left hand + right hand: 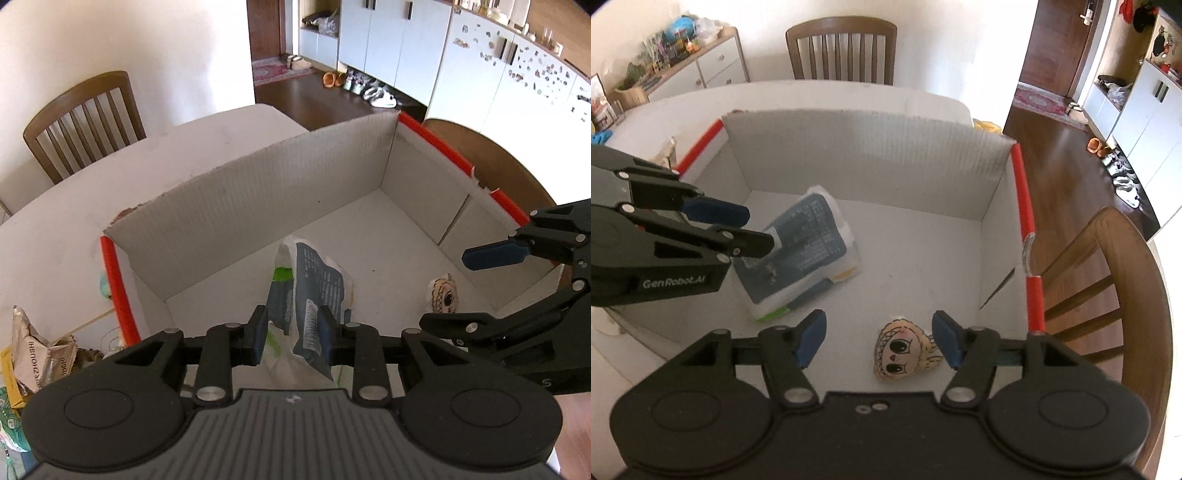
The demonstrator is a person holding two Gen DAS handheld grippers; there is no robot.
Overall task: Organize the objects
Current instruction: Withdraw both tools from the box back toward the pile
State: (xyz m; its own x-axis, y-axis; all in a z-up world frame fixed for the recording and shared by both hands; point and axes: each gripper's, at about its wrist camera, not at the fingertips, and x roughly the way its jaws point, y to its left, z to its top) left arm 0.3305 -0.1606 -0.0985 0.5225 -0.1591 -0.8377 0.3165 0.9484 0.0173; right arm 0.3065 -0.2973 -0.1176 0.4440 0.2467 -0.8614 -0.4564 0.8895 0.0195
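A white cardboard box (258, 192) with red edges stands on the white table; it also shows in the right wrist view (864, 166). My left gripper (291, 332) is shut on a blue and white plastic packet (314, 291) and holds it inside the box; the packet also shows in the right wrist view (809, 247), with the left gripper (757, 229) on its near corner. A small cartoon-face pouch (905, 350) lies on the box floor; it also shows in the left wrist view (445, 293). My right gripper (881, 341) is open just above the pouch, its fingers either side of it; it also shows in the left wrist view (465, 288).
Crumpled wrappers and a yellow packet (37, 354) lie on the table left of the box. Wooden chairs stand at the table's far side (842, 51) and right side (1108, 280). A sideboard (698, 66) stands at the back left.
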